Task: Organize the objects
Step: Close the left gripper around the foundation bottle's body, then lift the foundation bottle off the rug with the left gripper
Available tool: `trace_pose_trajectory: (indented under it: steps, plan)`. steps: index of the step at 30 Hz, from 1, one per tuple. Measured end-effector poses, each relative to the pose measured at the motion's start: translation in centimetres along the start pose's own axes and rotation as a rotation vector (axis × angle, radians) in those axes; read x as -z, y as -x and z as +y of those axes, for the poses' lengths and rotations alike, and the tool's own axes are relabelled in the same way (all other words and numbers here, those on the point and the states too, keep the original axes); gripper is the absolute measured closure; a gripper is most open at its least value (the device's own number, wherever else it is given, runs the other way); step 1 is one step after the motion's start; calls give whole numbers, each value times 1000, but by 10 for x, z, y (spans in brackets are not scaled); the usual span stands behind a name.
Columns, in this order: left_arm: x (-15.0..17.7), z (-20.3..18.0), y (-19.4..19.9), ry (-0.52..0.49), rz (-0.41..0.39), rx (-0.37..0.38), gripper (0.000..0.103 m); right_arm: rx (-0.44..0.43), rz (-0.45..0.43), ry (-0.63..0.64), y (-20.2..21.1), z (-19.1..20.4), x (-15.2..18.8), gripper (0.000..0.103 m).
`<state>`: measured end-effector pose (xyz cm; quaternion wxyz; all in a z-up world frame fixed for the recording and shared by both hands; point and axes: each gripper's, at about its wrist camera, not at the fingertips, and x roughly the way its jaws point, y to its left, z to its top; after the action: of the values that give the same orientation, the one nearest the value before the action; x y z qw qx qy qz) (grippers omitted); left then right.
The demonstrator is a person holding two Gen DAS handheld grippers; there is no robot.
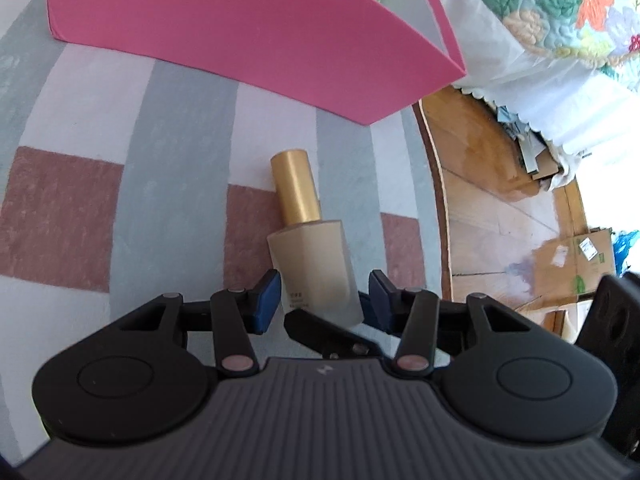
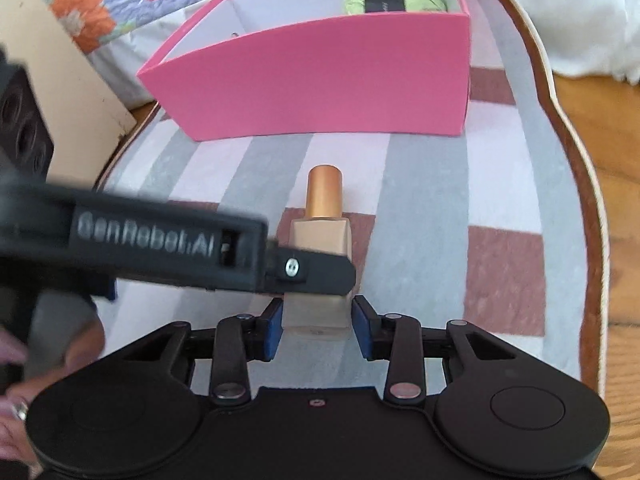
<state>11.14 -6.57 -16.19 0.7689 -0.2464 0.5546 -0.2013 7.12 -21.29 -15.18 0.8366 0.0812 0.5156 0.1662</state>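
So the bottle (image 2: 320, 240) is sitting between the right gripper (image 2: 318, 326) blue pads, which clamp its frosted base on both sides. Its long axis runs straight out along the fingers, gold cap (image 2: 324, 192) pointing away toward the pink box (image 2: 320, 80) ahead. The left gripper (image 1: 322, 300) comes in from the left and grips the same bottle body crosswise, rug (image 2: 420, 200) underneath
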Motion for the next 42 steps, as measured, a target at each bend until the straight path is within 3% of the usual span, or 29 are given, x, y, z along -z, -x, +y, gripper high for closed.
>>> trace_pose_trajectory:
  steps: [3, 9, 16, 25, 36, 42]
  plan:
    - [4, 1, 0, -17, 0, -26, 57, -47, 23, 8, -8, -3, -6, 60]
    - [6, -6, -5, -64, -23, -55, 53, 13, 4, 154, -15, 12, 3, 59]
    - [10, -9, 0, -92, -52, -71, 54, 18, 18, 125, -10, 8, 0, 60]
    - [23, -21, 20, -139, -103, -90, 55, -59, 5, 64, 4, 3, 3, 60]
    - [36, -42, 81, -125, -166, -29, 60, -105, -74, 174, 61, 21, 9, 60]
    - [34, -65, 124, -161, -211, -37, 63, -117, -127, 237, 96, 39, 0, 60]
